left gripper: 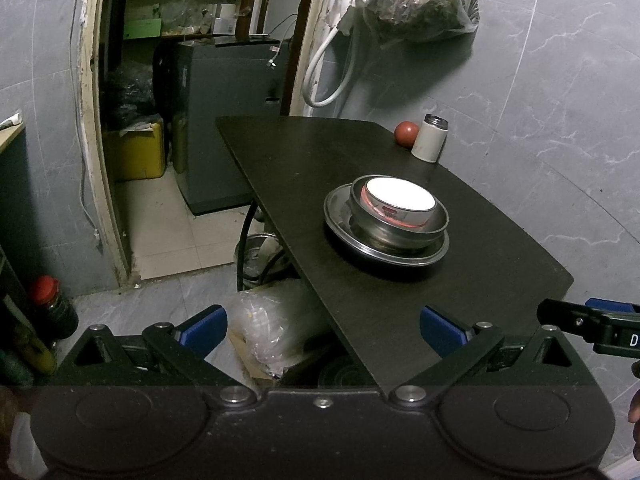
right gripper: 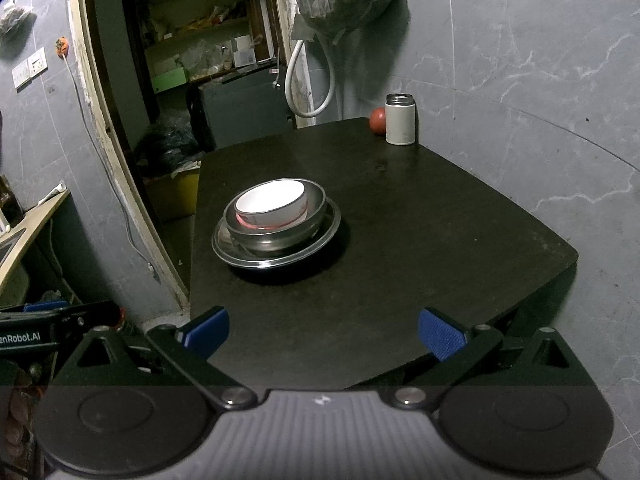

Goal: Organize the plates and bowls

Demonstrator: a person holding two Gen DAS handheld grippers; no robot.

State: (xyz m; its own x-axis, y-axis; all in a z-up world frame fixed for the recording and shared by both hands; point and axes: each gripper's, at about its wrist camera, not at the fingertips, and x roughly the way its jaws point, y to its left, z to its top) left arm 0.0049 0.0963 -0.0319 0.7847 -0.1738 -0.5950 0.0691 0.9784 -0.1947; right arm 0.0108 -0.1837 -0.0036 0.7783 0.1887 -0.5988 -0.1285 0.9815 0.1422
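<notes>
Left gripper [left gripper: 322,330]: nearest the lens in the left wrist view, jaws spread wide, nothing between the blue pads, hanging off the table's near left corner.
Right gripper [right gripper: 323,330]: jaws equally wide, empty, held over the table's near edge; its tip also shows at the right rim of the left view.
Table [right gripper: 440,240]: dark top, bare around the stack.
Stack: white bowl [right gripper: 272,204] nested in a steel bowl [right gripper: 276,236], which sits on a steel plate [right gripper: 320,236]; all three upright and roughly concentric.
Stack position: toward the middle of the table, well apart from both grippers.
Bearing: from the right gripper the stack lies ahead and slightly left; from the left gripper, ahead and to the right.
Long axis: none to speak of, the pieces are round, so any rim approach serves.
Nearer hand: by my reading the right, already over the table top.
Far corner: white canister [right gripper: 400,120] with a red ball [right gripper: 378,121] touching or just beside it, clear of the stack.
Progress: dishes look already nested; little seems left to do.
</notes>
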